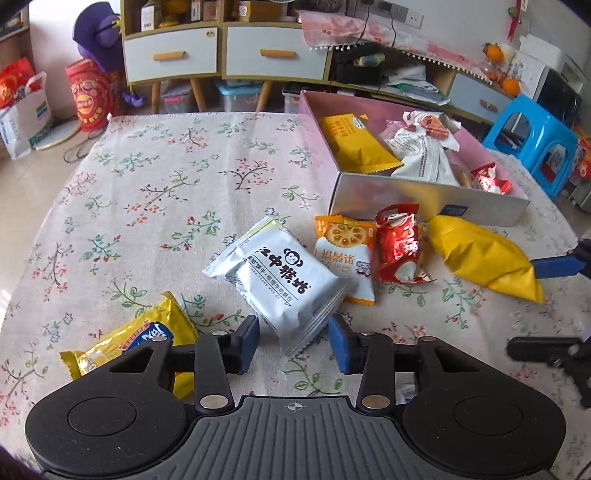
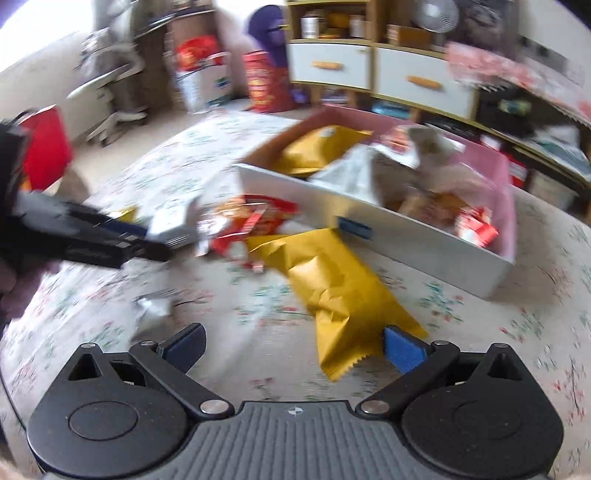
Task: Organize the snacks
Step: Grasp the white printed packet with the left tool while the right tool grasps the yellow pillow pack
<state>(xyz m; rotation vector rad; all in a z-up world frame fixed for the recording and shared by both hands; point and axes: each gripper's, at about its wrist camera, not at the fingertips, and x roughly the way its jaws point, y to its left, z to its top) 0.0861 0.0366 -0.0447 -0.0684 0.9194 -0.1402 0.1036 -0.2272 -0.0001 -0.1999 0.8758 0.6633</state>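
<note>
Left gripper (image 1: 293, 338) apart around white packet's (image 1: 277, 282) corner, right gripper (image 2: 295, 347) apart at yellow packet (image 2: 332, 291), lengthwise toward box (image 2: 369, 229).

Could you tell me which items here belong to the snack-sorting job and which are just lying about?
Job:
white biscuit packet
plain yellow packet
red packet
orange cracker packet
yellow-blue packet
box

Lying about:
blue stool
drawer cabinet
purple plush toy
</note>
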